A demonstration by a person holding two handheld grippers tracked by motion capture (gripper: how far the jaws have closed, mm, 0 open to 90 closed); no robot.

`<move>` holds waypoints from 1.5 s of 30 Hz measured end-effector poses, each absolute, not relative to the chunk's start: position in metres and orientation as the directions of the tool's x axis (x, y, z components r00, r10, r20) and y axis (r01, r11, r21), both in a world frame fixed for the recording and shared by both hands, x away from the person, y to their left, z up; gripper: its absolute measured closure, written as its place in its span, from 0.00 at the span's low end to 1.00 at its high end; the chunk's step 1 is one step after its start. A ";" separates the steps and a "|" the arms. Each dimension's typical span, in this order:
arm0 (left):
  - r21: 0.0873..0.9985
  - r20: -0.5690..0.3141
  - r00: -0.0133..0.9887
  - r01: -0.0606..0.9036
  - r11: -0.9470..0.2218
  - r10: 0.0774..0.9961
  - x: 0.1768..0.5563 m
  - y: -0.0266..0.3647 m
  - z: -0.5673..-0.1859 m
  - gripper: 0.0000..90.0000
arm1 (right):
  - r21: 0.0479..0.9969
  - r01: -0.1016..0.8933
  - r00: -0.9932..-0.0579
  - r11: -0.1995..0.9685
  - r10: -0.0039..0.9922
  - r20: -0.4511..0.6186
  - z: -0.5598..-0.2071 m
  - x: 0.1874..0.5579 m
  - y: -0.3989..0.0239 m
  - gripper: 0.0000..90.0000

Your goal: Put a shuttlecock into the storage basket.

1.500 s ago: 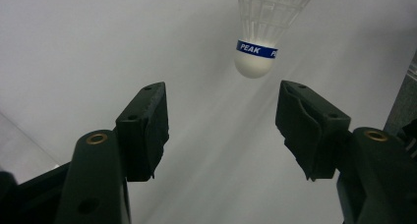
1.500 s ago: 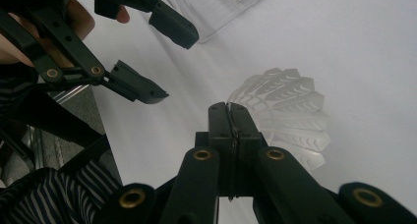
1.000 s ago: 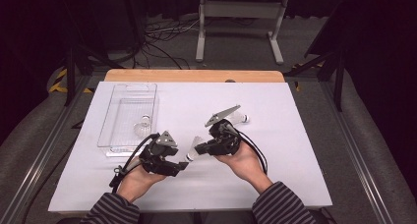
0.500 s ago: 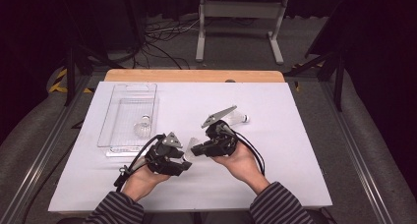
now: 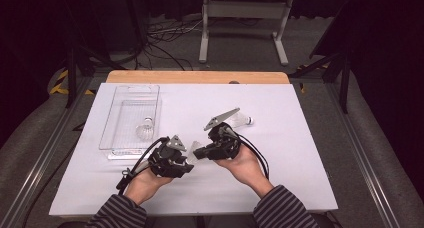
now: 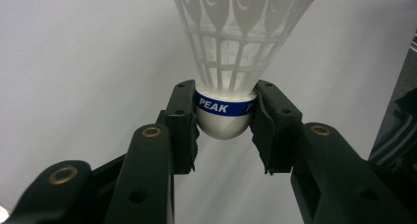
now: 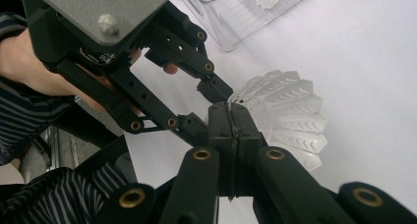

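Observation:
A white plastic shuttlecock with a blue "PEAK" band hangs between the two grippers above the white table. My left gripper has just been closing its jaws, and its pads now touch both sides of the rounded cork base. My right gripper is shut on the rim of the shuttlecock's skirt. In the high view the left gripper and right gripper meet tip to tip near the table's middle front, with the shuttlecock between them. The left gripper faces the right gripper's camera.
A clear plastic tray sits at the left of the table with a second shuttlecock in it. A third shuttlecock lies on the table just behind the right gripper. A white board covers the tabletop.
The left gripper's jaws have drawn in around the shuttlecock's base. Both hands have stayed nearly where they were, with the grippers a touch closer together.

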State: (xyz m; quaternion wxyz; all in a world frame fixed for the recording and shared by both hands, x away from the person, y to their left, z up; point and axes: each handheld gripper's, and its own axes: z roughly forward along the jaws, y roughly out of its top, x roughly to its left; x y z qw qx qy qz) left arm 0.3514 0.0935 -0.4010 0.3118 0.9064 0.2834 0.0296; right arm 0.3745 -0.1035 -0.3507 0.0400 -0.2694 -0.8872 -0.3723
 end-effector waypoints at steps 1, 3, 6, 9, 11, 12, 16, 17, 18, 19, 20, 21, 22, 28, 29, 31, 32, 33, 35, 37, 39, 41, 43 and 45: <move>0.583 -0.119 0.840 0.491 -0.647 0.530 0.352 0.093 -0.401 0.71 | 0.639 0.508 -0.852 0.578 0.448 0.272 -0.351 0.375 -0.103 1.00; 0.581 -0.115 0.839 0.491 -0.649 0.531 0.351 0.093 -0.401 0.72 | 0.637 0.508 -0.852 0.580 0.447 0.272 -0.351 0.374 -0.103 1.00; 0.577 -0.113 0.838 0.492 -0.651 0.534 0.351 0.093 -0.401 0.72 | 0.635 0.505 -0.854 0.585 0.446 0.268 -0.351 0.374 -0.102 0.99; 0.568 -0.119 0.835 0.501 -0.653 0.537 0.352 0.094 -0.401 0.72 | 0.632 0.502 -0.854 0.590 0.452 0.257 -0.352 0.374 -0.102 0.94; 0.565 -0.126 0.835 0.504 -0.653 0.536 0.352 0.094 -0.401 0.72 | 0.631 0.498 -0.854 0.595 0.462 0.239 -0.352 0.373 -0.102 0.89; 0.562 -0.127 0.833 0.508 -0.653 0.539 0.352 0.094 -0.401 0.72 | 0.632 0.495 -0.855 0.597 0.464 0.231 -0.351 0.373 -0.103 0.87; 0.550 -0.129 0.829 0.517 -0.656 0.544 0.352 0.094 -0.401 0.72 | 0.639 0.488 -0.854 0.594 0.478 0.208 -0.351 0.373 -0.106 0.78; 0.549 -0.130 0.829 0.517 -0.657 0.544 0.352 0.094 -0.400 0.72 | 0.637 0.488 -0.853 0.596 0.482 0.203 -0.351 0.372 -0.107 0.75; 0.548 -0.128 0.828 0.518 -0.657 0.546 0.352 0.094 -0.400 0.72 | 0.638 0.488 -0.851 0.596 0.487 0.196 -0.351 0.372 -0.108 0.73; 0.551 -0.125 0.832 0.511 -0.659 0.540 0.353 0.095 -0.400 0.72 | 0.638 0.484 -0.852 0.598 0.490 0.187 -0.350 0.372 -0.110 0.70; 0.551 -0.129 0.831 0.514 -0.658 0.541 0.353 0.095 -0.399 0.72 | 0.642 0.484 -0.849 0.594 0.495 0.183 -0.350 0.371 -0.111 0.68; 0.553 -0.129 0.833 0.511 -0.658 0.539 0.353 0.095 -0.399 0.72 | 0.647 0.482 -0.850 0.592 0.495 0.180 -0.350 0.370 -0.113 0.66; 0.552 -0.130 0.832 0.513 -0.657 0.540 0.353 0.096 -0.399 0.72 | 0.652 0.479 -0.850 0.587 0.496 0.178 -0.350 0.370 -0.115 0.64; 0.541 -0.135 0.825 0.525 -0.657 0.548 0.354 0.097 -0.398 0.72 | 0.682 0.472 -0.839 0.559 0.522 0.153 -0.347 0.367 -0.126 0.54; 0.542 -0.135 0.826 0.524 -0.657 0.547 0.354 0.098 -0.398 0.72 | 0.686 0.469 -0.839 0.556 0.524 0.149 -0.347 0.367 -0.127 0.53; 0.538 -0.142 0.825 0.529 -0.657 0.548 0.354 0.098 -0.397 0.72 | 0.693 0.464 -0.837 0.552 0.529 0.140 -0.347 0.365 -0.130 0.49; 0.538 -0.146 0.823 0.532 -0.654 0.550 0.354 0.099 -0.397 0.72 | 0.696 0.462 -0.836 0.549 0.532 0.136 -0.348 0.364 -0.131 0.48; 0.538 -0.149 0.822 0.534 -0.653 0.549 0.354 0.100 -0.397 0.72 | 0.700 0.459 -0.835 0.547 0.536 0.129 -0.348 0.364 -0.133 0.47; 0.538 -0.148 0.822 0.533 -0.653 0.550 0.354 0.101 -0.397 0.72 | 0.703 0.457 -0.831 0.545 0.543 0.119 -0.349 0.362 -0.136 0.45; 0.537 -0.149 0.820 0.536 -0.652 0.552 0.354 0.102 -0.396 0.72 | 0.709 0.451 -0.829 0.542 0.549 0.109 -0.350 0.361 -0.140 0.43; 0.533 -0.152 0.819 0.540 -0.652 0.554 0.354 0.103 -0.396 0.72 | 0.713 0.450 -0.824 0.537 0.559 0.099 -0.352 0.361 -0.143 0.41; 0.533 -0.144 0.818 0.538 -0.653 0.557 0.353 0.104 -0.395 0.72 | 0.715 0.451 -0.819 0.534 0.566 0.095 -0.353 0.360 -0.146 0.39; 0.533 -0.142 0.818 0.537 -0.653 0.557 0.353 0.105 -0.394 0.72 | 0.717 0.451 -0.814 0.533 0.575 0.084 -0.354 0.359 -0.149 0.38; 0.532 -0.141 0.817 0.539 -0.653 0.560 0.352 0.106 -0.393 0.72 | 0.720 0.450 -0.810 0.529 0.581 0.080 -0.356 0.359 -0.153 0.36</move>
